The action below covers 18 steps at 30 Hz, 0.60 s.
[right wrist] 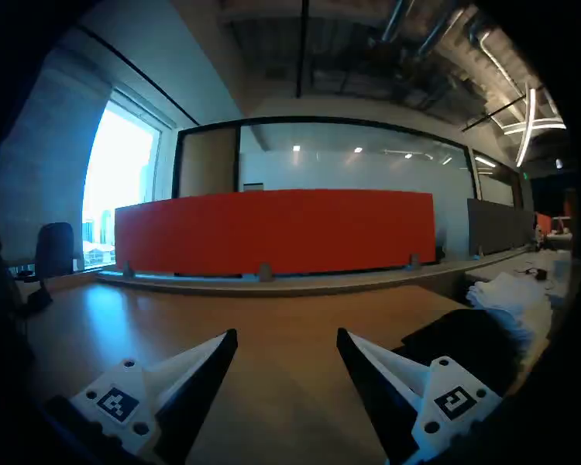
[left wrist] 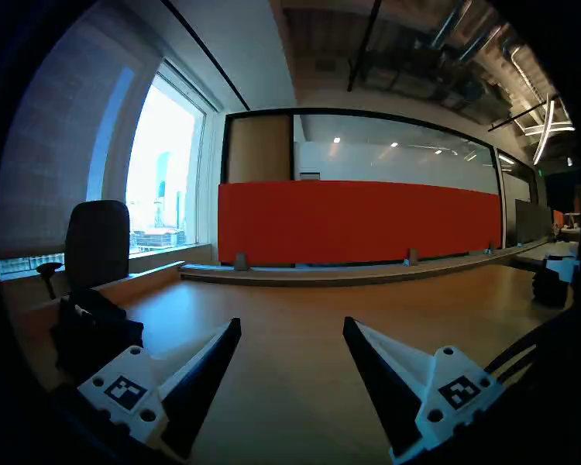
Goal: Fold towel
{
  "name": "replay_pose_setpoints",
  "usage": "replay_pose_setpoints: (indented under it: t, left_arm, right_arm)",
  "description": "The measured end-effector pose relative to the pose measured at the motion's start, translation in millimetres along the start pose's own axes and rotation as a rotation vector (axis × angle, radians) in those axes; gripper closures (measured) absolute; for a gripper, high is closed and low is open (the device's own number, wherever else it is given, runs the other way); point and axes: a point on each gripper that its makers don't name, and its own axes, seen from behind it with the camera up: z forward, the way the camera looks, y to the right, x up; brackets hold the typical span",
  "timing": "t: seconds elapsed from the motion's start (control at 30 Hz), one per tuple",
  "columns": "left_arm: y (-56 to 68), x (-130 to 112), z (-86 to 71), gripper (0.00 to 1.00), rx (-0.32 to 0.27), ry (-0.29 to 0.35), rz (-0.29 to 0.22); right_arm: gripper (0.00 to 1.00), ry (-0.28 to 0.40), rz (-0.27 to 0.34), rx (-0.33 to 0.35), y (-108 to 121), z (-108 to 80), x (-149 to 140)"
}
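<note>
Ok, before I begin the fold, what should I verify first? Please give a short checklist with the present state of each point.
1. Left gripper fingers open, nothing between them: ok.
2. Right gripper fingers open, nothing between them: ok.
3. Towel lying flat in front of the fingers: not ok; the desk there is bare wood.
4. Cloth near a gripper: ok; a dark cloth lies to the right of the right gripper, with a white stack behind it.
5. The dark cloth is the towel to fold: cannot tell.
6. Dark bundle beside the left gripper is out of the way: cannot tell.
</note>
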Motion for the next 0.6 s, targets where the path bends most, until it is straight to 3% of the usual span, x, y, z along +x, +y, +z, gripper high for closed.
replay_pose_setpoints:
  t: [0.6]
  left_arm:
    - [-1.0, -0.9, -0.5, 0.02, 0.0, 0.0, 0.0]
  right_arm:
    - [0.0, 0.008, -0.031, 0.001, -2.0, -1.7, -2.6]
